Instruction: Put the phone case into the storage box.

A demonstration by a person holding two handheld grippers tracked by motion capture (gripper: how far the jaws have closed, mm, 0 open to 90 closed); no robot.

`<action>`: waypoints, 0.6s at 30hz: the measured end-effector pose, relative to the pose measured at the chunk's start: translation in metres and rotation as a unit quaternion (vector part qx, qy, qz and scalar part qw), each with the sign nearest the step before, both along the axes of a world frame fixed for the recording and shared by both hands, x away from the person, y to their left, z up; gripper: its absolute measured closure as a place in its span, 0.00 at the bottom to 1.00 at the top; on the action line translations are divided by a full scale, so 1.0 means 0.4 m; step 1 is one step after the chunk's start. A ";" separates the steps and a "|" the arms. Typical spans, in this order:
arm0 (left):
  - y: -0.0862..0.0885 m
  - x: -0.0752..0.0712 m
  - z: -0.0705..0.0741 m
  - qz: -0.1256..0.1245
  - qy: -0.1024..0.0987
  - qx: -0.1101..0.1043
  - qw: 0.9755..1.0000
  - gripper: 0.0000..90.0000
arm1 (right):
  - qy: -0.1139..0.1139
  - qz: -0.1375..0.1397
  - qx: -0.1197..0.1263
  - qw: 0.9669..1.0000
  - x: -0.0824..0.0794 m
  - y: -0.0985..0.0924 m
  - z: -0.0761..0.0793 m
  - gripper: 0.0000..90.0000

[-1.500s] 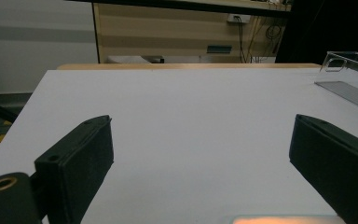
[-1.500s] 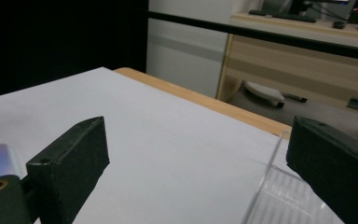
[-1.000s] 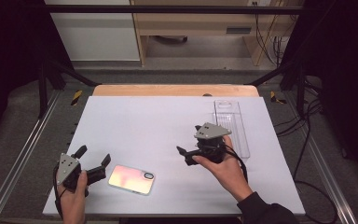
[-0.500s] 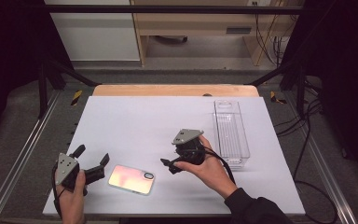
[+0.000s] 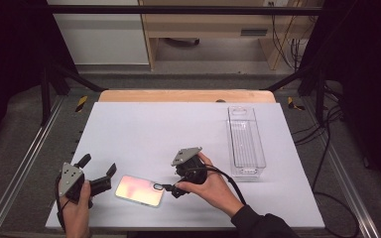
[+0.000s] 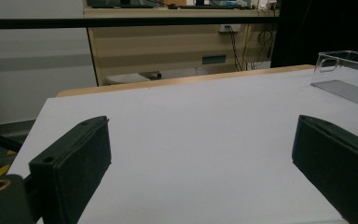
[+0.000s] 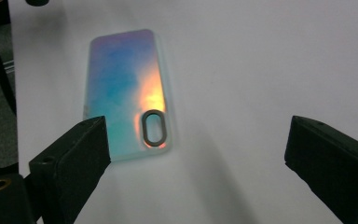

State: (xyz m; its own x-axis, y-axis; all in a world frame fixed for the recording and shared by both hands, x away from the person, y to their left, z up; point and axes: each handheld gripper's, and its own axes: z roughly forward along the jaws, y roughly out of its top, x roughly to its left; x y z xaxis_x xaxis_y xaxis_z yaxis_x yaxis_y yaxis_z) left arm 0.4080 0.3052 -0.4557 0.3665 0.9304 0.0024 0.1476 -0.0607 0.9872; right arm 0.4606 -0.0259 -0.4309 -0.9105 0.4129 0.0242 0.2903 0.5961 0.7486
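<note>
White tabletop (image 5: 178, 129) bears an unlabelled phone case (image 5: 140, 190).

Table: we see a white sheet (image 5: 178, 129) over a wooden top (image 5: 188, 95).
On it: we find an iridescent phone case (image 5: 138, 190) near-left and a clear plastic bin (image 5: 246, 144) right.

No text, label, brand, number or sign can be read on anything here.
</note>
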 end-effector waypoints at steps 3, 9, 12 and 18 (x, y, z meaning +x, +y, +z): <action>-0.001 0.002 -0.001 -0.002 0.001 -0.001 1.000 0.04 | 0.011 0.010 0.000 1.000 -0.009 0.016 -0.017 0.09; -0.001 0.000 0.000 -0.004 0.000 -0.002 1.000 0.04 | 0.025 0.028 0.013 0.999 -0.035 0.054 -0.052 0.09; -0.001 0.000 -0.001 -0.006 0.002 -0.002 1.000 0.04 | 0.030 0.031 0.017 0.999 -0.042 0.068 -0.065 0.08; 0.000 0.001 -0.001 -0.008 0.003 -0.001 1.000 0.04 | 0.032 0.040 0.010 0.999 -0.047 0.092 -0.091 0.08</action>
State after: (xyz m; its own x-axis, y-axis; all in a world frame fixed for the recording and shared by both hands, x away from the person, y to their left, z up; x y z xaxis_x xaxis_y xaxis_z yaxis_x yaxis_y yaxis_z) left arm 0.4083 0.3053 -0.4561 0.3821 0.9241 -0.0025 0.1526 -0.0604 0.9864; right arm 0.4417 0.0111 -0.4671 -0.9372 0.3370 0.0901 0.2889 0.6051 0.7418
